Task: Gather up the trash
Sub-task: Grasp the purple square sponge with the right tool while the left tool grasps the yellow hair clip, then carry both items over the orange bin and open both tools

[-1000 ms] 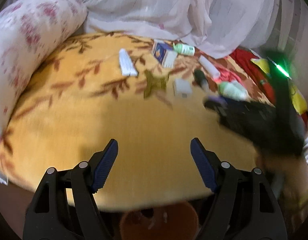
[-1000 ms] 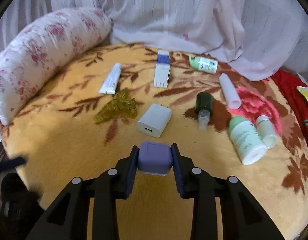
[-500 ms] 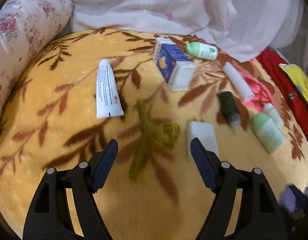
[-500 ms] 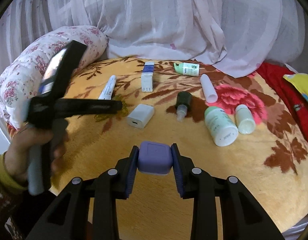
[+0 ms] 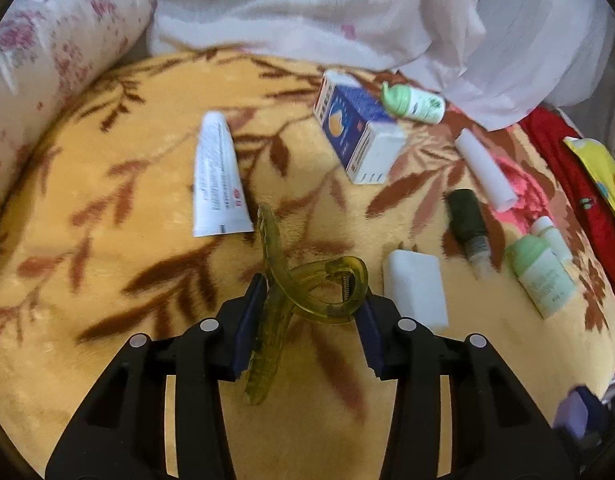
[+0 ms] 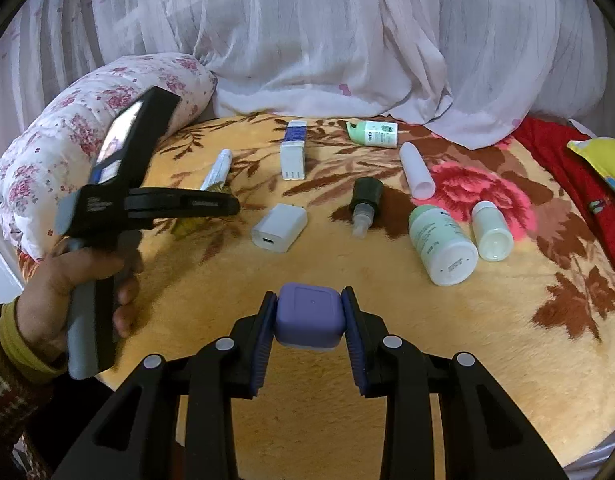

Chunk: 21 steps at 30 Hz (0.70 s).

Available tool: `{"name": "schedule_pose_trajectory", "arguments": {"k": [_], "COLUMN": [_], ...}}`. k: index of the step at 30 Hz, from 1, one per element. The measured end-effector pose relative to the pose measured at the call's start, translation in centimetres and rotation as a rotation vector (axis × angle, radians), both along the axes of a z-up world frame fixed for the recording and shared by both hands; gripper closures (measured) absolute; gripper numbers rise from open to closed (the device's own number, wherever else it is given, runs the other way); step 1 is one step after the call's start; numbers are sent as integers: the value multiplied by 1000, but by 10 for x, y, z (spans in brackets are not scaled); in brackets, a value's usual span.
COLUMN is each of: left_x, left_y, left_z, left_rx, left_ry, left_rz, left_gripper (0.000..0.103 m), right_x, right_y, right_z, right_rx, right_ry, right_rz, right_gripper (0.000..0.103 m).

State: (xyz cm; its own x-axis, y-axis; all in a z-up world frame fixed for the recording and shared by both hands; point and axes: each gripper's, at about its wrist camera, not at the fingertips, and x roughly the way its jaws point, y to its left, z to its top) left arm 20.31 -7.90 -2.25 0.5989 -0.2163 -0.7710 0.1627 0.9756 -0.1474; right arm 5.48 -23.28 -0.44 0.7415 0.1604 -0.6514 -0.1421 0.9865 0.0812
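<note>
Here, the right gripper (image 6: pixel 309 320) pinches a purple block (image 6: pixel 309 315) above the yellow blanket (image 6: pixel 387 360). The left gripper (image 5: pixel 311 304) fingers flank a green hair clip (image 5: pixel 299 284), contact unclear. Beyond lie bottles, then a floral bolster (image 6: pixel 87 140) and white curtain (image 6: pixel 327 32).

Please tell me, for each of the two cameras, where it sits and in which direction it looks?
Left wrist: sits on the left gripper, looking forward and down at the blanket; its fingers flank a yellow hair clip.
Right wrist: sits on the right gripper, looking across the bed; it holds a purple case, with the left hand showing.
Both show the white charger, the blue box and the bottles.
</note>
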Motion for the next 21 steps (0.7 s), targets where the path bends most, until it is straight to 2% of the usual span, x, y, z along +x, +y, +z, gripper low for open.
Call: {"name": "schedule_pose_trajectory", "arguments": {"k": [6,10,16,21], "left_x": [-48,-89,-168,-218], "left_y": [19,30,51,60], "left_z": [23,31,28,10], "left_rx": [-8,-12,-36,-40], "left_ry": [-57,-64,-33,34], "left_rz": [-36,-81,-152,-197], "left_gripper": [61,60,61,60], "right_x": [-12,-30,-76,-114], "right_y": [12,28,57,73], "right_z": [6,6,-9,-33], "right_rx": [1,-2,-18,-12], "right_ry": [-13,-8,40,122], "right_rz": [33,81,194,270], "right_gripper": [70,70,70,70]}}
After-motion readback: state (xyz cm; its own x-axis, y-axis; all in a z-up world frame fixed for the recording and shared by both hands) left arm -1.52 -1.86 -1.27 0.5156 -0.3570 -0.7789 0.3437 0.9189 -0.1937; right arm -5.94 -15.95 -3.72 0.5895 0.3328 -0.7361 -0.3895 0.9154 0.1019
